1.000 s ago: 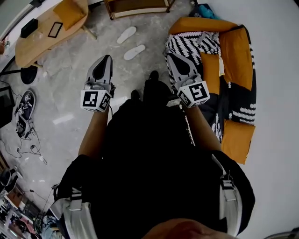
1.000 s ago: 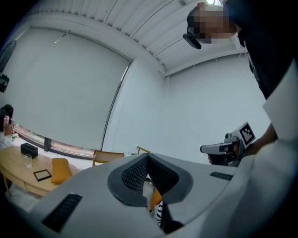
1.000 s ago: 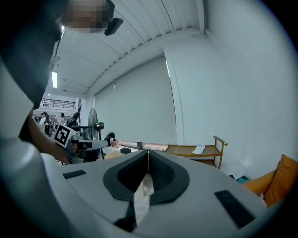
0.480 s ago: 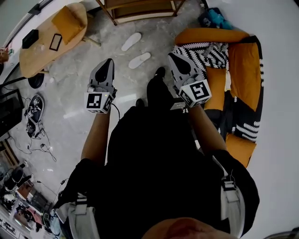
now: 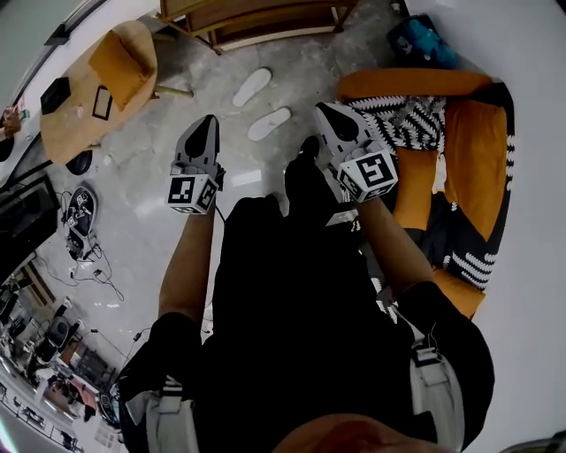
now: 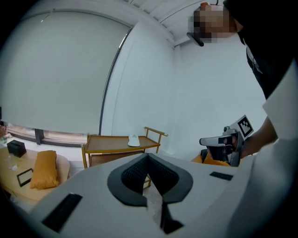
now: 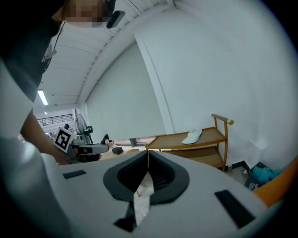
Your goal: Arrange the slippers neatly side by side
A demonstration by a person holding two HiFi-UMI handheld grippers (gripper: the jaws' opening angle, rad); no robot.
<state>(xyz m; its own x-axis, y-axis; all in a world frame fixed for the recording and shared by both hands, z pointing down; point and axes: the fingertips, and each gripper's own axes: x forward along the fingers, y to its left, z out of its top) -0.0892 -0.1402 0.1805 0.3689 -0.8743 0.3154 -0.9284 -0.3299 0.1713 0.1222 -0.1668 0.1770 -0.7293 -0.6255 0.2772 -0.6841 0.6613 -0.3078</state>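
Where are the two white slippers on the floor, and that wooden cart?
Farther slipper (image 5: 251, 87): head view, its middle.
Nearer slipper (image 5: 270, 123): head view, its middle.
Wooden cart (image 6: 106, 144): left gripper view, bare top shelf.

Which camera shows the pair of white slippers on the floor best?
The head view: both slippers show whole from above, on the floor in front of the wooden cart. The two gripper views show that cart, but the floor pair is out of sight there.

No legible text, brand, number; only coded square markers on left tool cube (image 5: 191, 193); right tool cube (image 5: 369, 177).
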